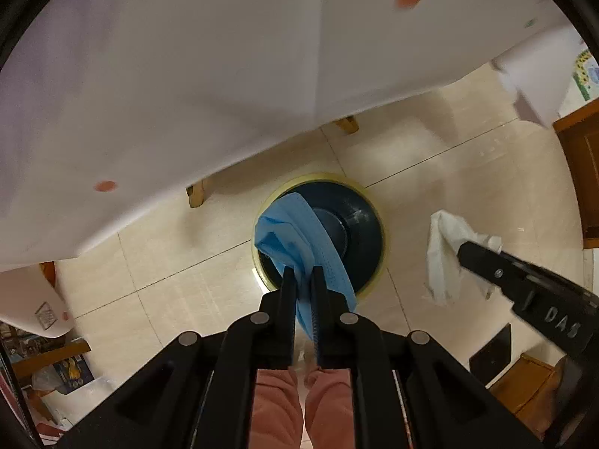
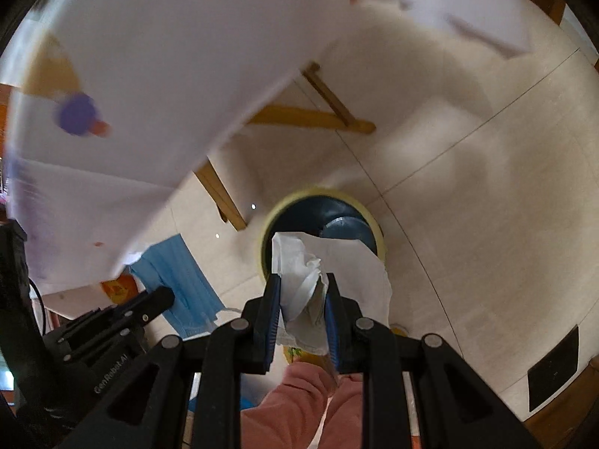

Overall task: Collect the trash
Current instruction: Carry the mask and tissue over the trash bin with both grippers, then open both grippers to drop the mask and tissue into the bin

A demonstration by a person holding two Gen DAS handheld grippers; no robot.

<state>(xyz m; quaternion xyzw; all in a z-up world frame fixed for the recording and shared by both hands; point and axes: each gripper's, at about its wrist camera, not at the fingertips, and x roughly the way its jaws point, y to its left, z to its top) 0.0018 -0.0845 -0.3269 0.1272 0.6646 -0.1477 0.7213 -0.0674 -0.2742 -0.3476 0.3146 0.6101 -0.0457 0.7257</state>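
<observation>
My left gripper [image 1: 303, 275] is shut on a blue face mask [image 1: 295, 232], which hangs straight over a dark round bin with a yellow rim [image 1: 359, 217] on the tiled floor. A crumpled white tissue [image 2: 303, 284] is pinched between the blue pads of my right gripper [image 2: 303, 284], just above the same bin [image 2: 337, 224]. In the left wrist view the right gripper [image 1: 464, 250] shows at the right with the tissue [image 1: 443, 258]. The right wrist view shows the left gripper [image 2: 164, 295] at lower left with the mask [image 2: 179, 284].
A table under a white cloth [image 1: 168, 93] stands beside the bin, its wooden legs [image 2: 314, 116] close to the rim. A purple and orange object [image 2: 80, 116] lies on the cloth. The person's pink trouser legs [image 1: 299, 404] are below. Wooden furniture [image 1: 584, 164] is at right.
</observation>
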